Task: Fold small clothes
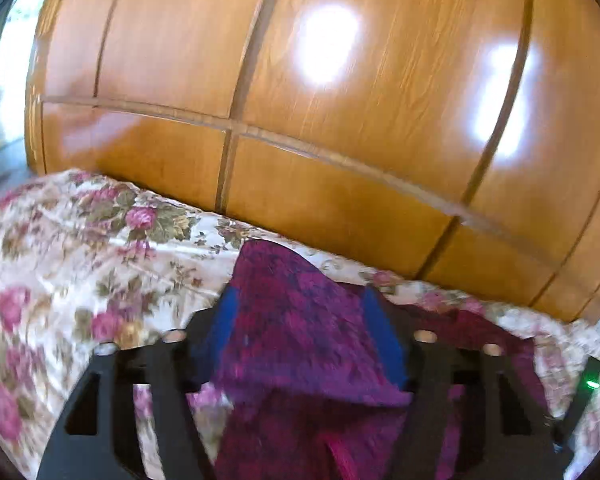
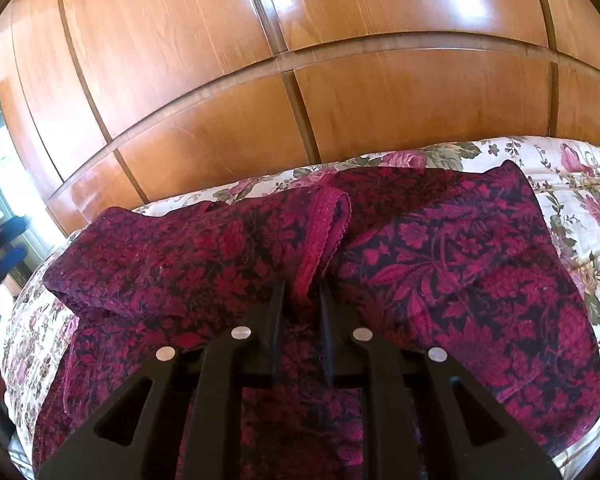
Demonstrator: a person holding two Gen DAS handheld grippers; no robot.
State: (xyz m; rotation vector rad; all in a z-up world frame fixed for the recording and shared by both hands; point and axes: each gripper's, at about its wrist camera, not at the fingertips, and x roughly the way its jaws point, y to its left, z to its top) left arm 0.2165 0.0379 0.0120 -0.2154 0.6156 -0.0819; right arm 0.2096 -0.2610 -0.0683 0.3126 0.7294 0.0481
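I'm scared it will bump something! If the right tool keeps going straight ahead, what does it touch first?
The right tool is already pinching the red trim of the dark red flowery garment. Straight on, it would probably just push into more of that cloth; the wooden wardrobe looks farther back.

Daylight comes from a window [image 1: 12, 60] at the left edge of the left wrist view, blown out to white, and it throws two hard glare patches on the glossy wooden wardrobe [image 1: 340, 120]. That view is smeared by motion blur, worst on the red cloth [image 1: 300, 340] and the floral bedspread [image 1: 60, 260]. The right wrist view is sharper and evenly lit, with softer glare on top; both bend straight lines and darken at the corners.
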